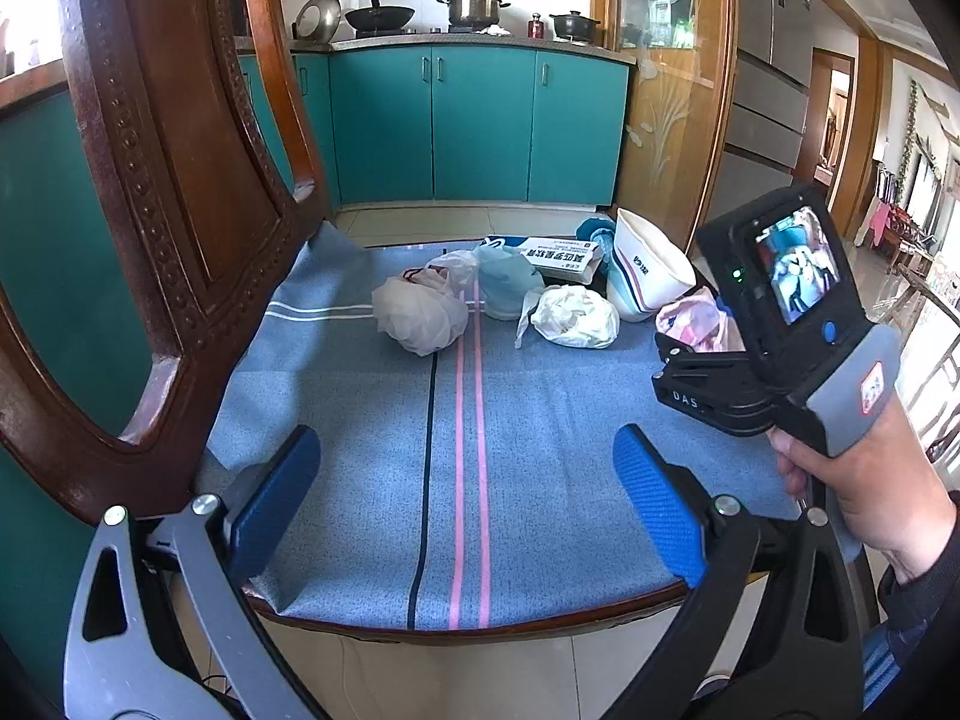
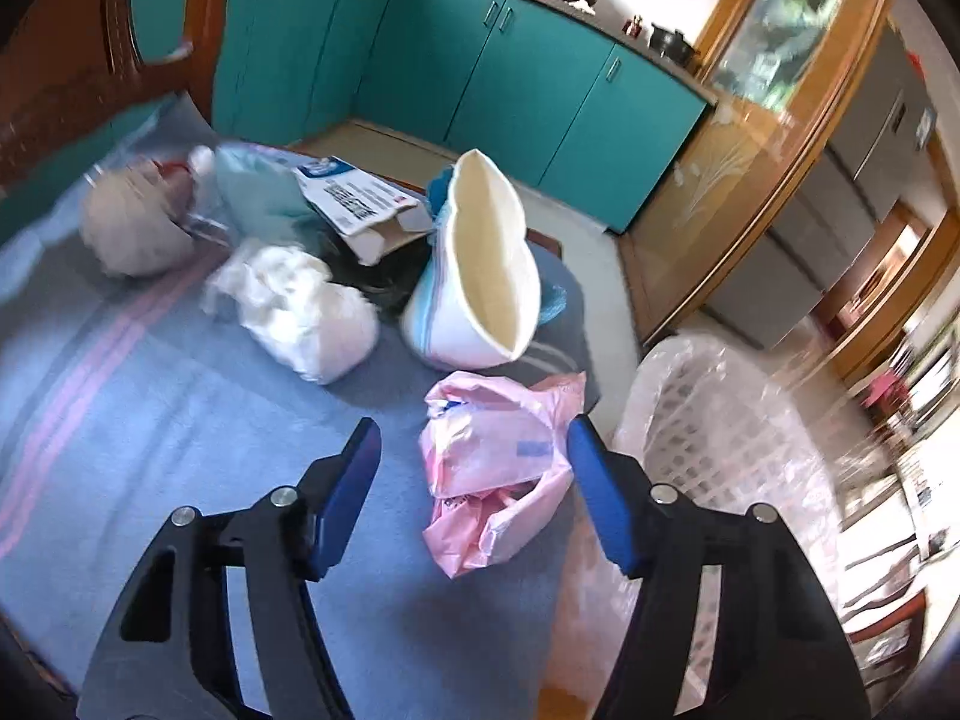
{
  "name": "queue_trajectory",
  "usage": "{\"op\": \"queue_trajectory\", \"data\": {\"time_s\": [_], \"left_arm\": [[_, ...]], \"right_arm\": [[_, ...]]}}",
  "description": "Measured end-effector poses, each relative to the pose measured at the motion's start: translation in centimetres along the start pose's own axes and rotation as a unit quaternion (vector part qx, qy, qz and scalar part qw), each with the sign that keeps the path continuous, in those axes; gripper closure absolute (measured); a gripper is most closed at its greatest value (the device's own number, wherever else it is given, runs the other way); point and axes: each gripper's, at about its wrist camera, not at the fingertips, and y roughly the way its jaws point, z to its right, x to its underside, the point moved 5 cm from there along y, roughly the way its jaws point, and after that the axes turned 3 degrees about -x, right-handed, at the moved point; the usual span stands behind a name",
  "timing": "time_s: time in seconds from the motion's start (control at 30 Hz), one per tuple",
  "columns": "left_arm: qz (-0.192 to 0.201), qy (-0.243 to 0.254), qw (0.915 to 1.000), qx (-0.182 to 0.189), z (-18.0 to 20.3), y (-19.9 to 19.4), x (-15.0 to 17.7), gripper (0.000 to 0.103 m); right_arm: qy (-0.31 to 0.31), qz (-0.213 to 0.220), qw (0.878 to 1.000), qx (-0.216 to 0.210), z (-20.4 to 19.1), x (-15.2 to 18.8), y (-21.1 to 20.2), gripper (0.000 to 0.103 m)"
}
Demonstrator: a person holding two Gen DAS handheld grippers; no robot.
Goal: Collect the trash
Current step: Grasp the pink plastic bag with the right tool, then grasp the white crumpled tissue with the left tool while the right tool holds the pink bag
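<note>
1. The trash lies in a loose cluster at the far end of a blue striped cloth (image 1: pixel 528 420) that covers a wooden chair seat.
2. A crumpled pink plastic bag (image 2: pixel 498 462) lies nearest the right gripper (image 2: pixel 474 492), wrinkled and translucent, with a blue-printed wrapper showing inside.
3. Beyond it stands a squashed white paper bowl (image 2: pixel 480 276) with pale blue and pink stripes, tipped on its side, its cream inside facing up.
4. Left of the bowl lies a white crumpled bag (image 2: pixel 300 312); further left a knotted whitish bag (image 1: pixel 420 315), a pale teal bag (image 1: pixel 507 285) and a torn white-and-blue carton (image 1: pixel 558 258).
5. The right fingers (image 2: pixel 354 498) stand apart on either side of the pink bag, not pressing it.
6. The left gripper (image 1: pixel 468 504) hangs over bare cloth, fingers wide apart, holding nothing.
7. A white lattice basket (image 2: pixel 720 450) lined with clear plastic stands beside the chair.
</note>
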Motion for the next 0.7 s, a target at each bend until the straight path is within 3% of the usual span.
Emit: {"op": "queue_trajectory", "data": {"time_s": [0.07,0.17,0.37,0.5,0.6,0.7], "left_arm": [[-0.001,-0.002,1.0,0.0,0.1,0.2,0.0,0.005],[-0.007,0.002,1.0,0.001,0.5,0.7,0.2,0.005],[-0.022,0.0,0.9996,0.018,1.6,2.2,0.4,0.005],[-0.033,0.015,0.9986,0.037,3.8,4.9,-0.7,0.005],[-0.05,0.018,0.9966,0.063,5.8,7.9,-1.8,0.005],[-0.068,0.013,0.9942,0.082,7.8,11.5,-3.0,0.005]], "right_arm": [[-0.01,-0.001,1.0,0.003,0.2,0.0,0.4,0.042],[-0.019,0.002,1.0,0.011,0.8,0.2,0.6,0.06],[0.04,0.017,0.997,-0.058,3.2,0.5,-3.6,0.062],[0.125,0.055,0.979,-0.149,6.3,1.1,-8.4,0.062],[0.157,0.107,0.97,-0.153,8.6,0.5,-10.7,0.062],[0.179,0.106,0.966,-0.156,10.0,0.6,-10.0,0.062]]}}
